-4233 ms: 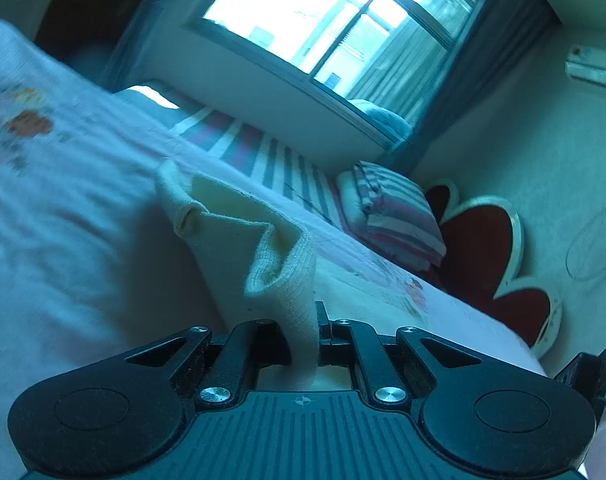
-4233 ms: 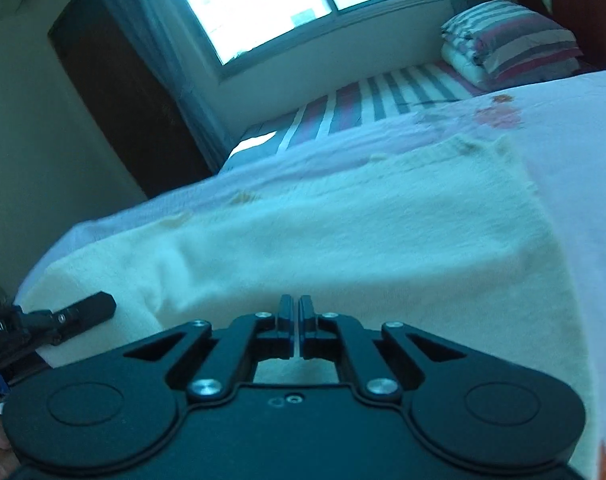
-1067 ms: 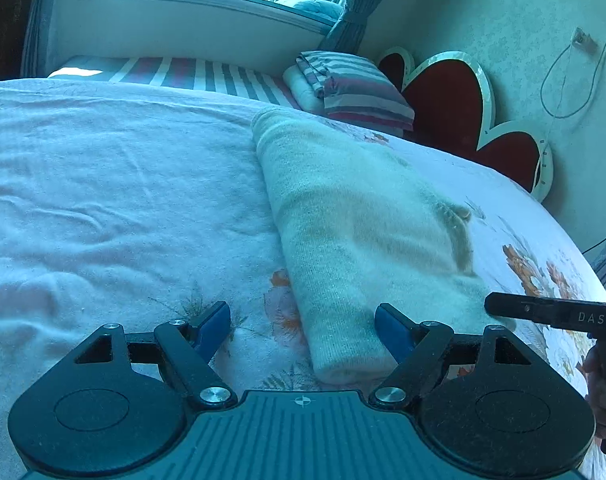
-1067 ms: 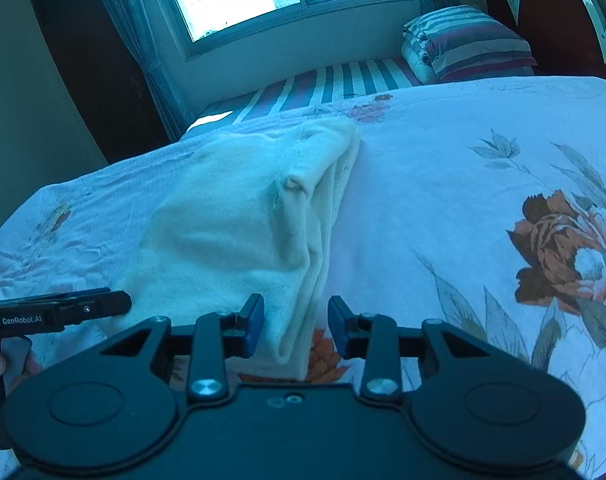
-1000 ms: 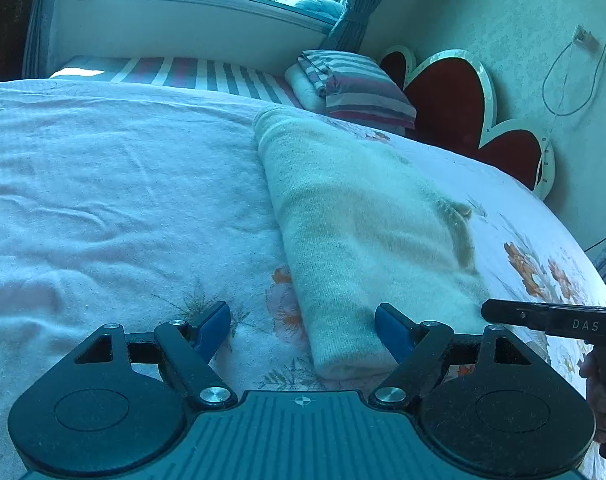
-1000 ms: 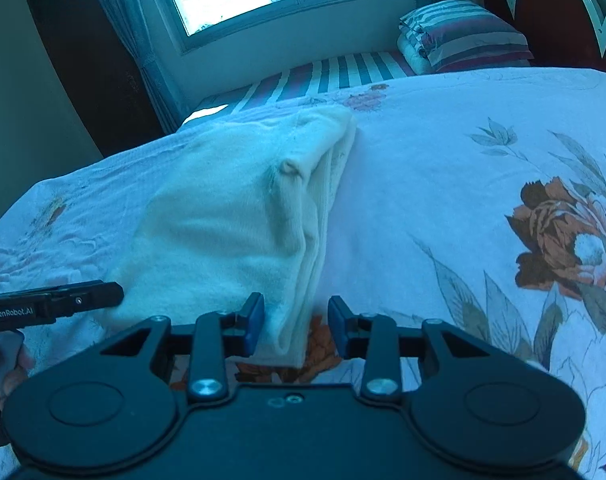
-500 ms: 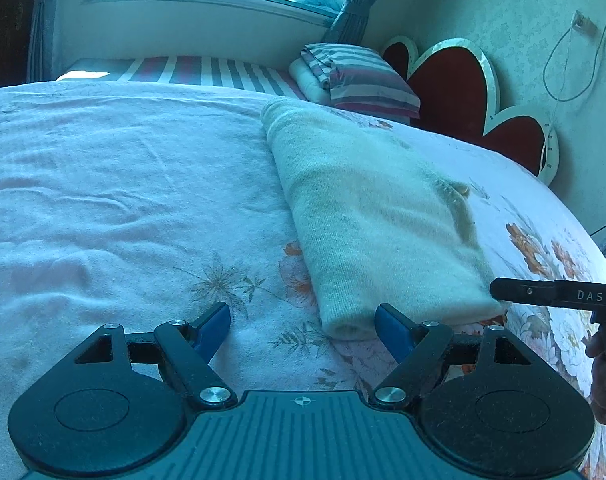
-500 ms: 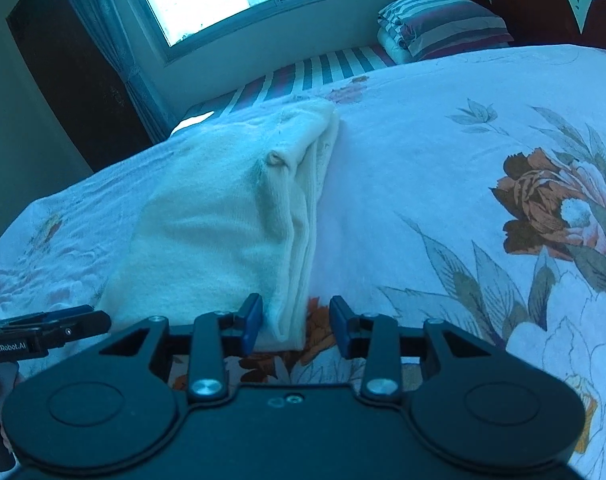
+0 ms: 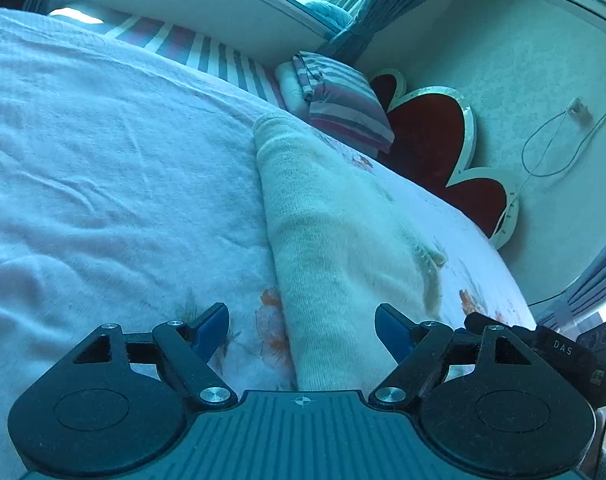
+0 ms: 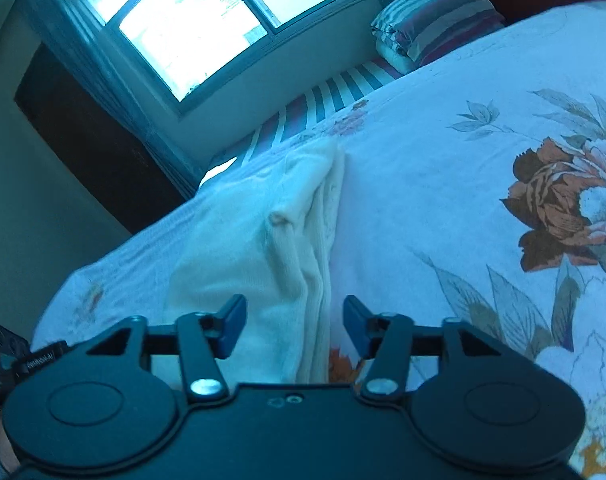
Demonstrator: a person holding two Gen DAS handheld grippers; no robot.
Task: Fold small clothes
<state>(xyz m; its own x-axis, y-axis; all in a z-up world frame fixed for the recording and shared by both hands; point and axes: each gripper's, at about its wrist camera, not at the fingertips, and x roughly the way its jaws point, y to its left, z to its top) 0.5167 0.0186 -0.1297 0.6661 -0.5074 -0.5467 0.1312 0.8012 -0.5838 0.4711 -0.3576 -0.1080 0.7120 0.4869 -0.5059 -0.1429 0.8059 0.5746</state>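
The left claw (image 9: 302, 326) is spread wide, its blue-padded fingers (image 9: 213, 326) far apart and gripping nothing. The right claw (image 10: 295, 326) is likewise parted, with a narrower gap between its blue pads (image 10: 233, 326). Each claw's black body shows at the edge of the other's view, close alongside.

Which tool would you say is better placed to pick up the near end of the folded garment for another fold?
Probably the left tool: its open jaws straddle the near end of the cream garment. The right tool, also open, sits over the garment's layered side edge, half over the bedsheet.
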